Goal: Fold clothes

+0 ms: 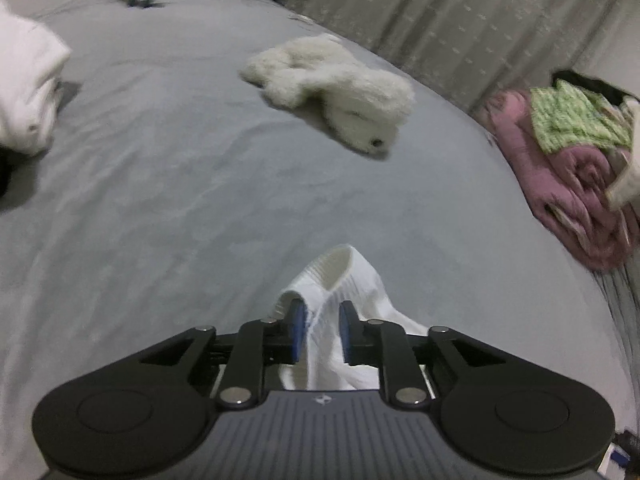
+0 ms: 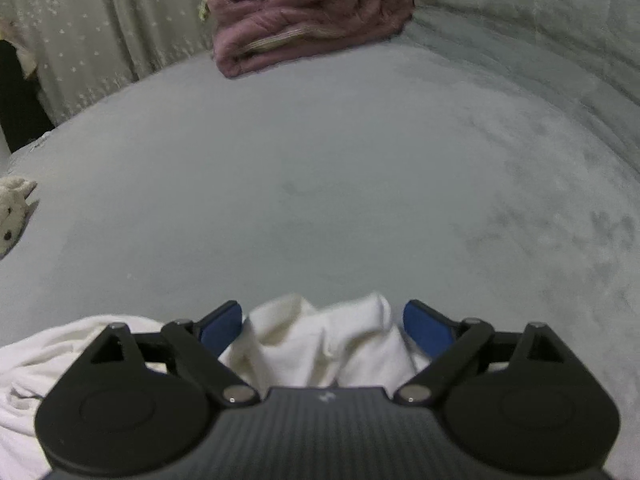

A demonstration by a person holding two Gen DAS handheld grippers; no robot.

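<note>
A white garment [image 1: 340, 276] with a ribbed collar lies on the grey bed. My left gripper [image 1: 323, 326] is shut on a fold of it, cloth pinched between the blue pads [image 1: 298, 328]. In the right wrist view more of the white garment [image 2: 324, 336] bunches between the fingers of my right gripper [image 2: 322, 320], whose jaws stand wide apart around the cloth without pinching it. The garment also spreads to the lower left of that view [image 2: 24, 364].
A white plush toy [image 1: 332, 88] lies on the grey bedspread [image 1: 160, 200]. A folded pink quilt with a green cloth on top [image 1: 572, 160] sits at the bed's right edge, also in the right wrist view [image 2: 308, 16]. White clothing [image 1: 28, 84] lies far left. Curtains hang behind.
</note>
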